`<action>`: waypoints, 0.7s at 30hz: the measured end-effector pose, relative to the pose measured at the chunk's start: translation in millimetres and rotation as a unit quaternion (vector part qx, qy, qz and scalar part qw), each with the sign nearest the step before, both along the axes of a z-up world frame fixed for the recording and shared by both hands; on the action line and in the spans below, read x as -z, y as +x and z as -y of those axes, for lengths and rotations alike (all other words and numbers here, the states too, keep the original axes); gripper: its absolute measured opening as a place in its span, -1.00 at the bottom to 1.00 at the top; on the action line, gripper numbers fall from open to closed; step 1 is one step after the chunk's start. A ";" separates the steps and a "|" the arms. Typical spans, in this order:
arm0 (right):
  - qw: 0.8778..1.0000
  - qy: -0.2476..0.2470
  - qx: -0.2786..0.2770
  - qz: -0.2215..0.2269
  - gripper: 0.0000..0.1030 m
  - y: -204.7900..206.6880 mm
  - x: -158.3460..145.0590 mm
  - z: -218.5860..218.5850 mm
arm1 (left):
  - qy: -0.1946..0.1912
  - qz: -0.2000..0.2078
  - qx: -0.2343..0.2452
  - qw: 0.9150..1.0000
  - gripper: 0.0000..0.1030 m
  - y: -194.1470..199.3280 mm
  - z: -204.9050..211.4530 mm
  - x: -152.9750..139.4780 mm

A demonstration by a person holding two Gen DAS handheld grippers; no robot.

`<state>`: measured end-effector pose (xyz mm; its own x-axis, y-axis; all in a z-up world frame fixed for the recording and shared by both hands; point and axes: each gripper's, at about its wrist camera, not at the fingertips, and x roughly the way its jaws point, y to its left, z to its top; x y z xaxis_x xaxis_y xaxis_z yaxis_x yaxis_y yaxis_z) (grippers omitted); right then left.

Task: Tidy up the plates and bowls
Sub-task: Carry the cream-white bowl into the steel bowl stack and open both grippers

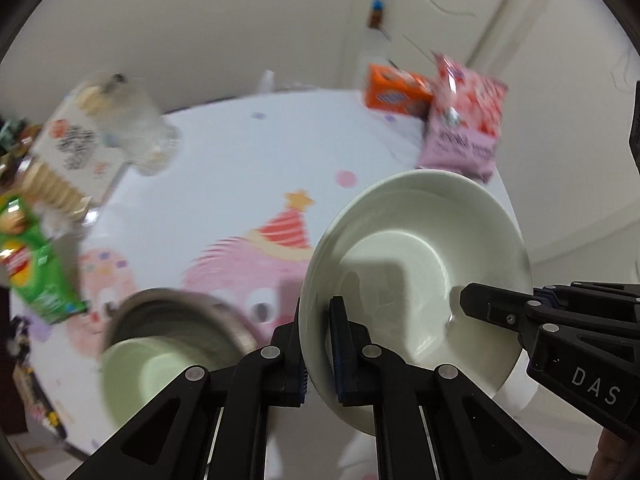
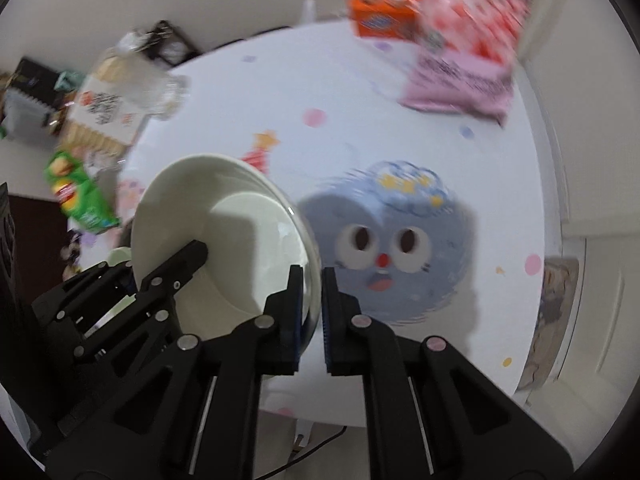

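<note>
A white deep plate (image 1: pixel 400 248) hangs tilted above the table, held at two opposite sides of its rim. My left gripper (image 1: pixel 318 308) is shut on the rim's left side, one pad inside and one outside. My right gripper (image 1: pixel 472 304) reaches in from the right and grips the far side. In the right wrist view the same plate (image 2: pixel 240 220) has its rim pinched in my right gripper (image 2: pixel 312 276), with my left gripper (image 2: pixel 198 250) on its left edge. Below, a steel bowl (image 1: pixel 180 316) and a pale green bowl (image 1: pixel 140 372) sit together, blurred.
The round table (image 2: pixel 500 200) carries a white cartoon cloth. An orange box (image 1: pixel 396 92) and a pink snack bag (image 1: pixel 464 128) stand at the back right. A clear jar (image 1: pixel 132 120), a cracker box (image 1: pixel 68 148) and a green crisp bag (image 1: pixel 32 264) line the left edge.
</note>
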<state>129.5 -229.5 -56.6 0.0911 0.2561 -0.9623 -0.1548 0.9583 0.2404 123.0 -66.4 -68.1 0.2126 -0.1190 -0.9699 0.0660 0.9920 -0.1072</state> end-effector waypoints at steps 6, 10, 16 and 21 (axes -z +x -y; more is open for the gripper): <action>0.997 0.017 -0.079 0.016 -0.78 -10.2 -24.7 -80.4 | 0.021 0.015 -0.072 0.997 -0.85 -23.1 -74.7 -37.3; 0.992 0.026 -0.121 0.010 -0.78 -18.7 -24.6 -126.1 | 0.028 0.007 -0.108 0.994 -0.85 -36.6 -114.7 -37.2; 0.988 0.015 -0.155 -0.018 -0.78 -38.5 -1.9 -169.1 | 0.019 -0.019 -0.140 0.990 -0.85 -56.5 -151.8 -12.7; 0.986 -0.016 -0.164 -0.039 -0.78 -48.9 22.3 -181.9 | 0.004 -0.042 -0.139 0.989 -0.85 -70.0 -162.0 12.5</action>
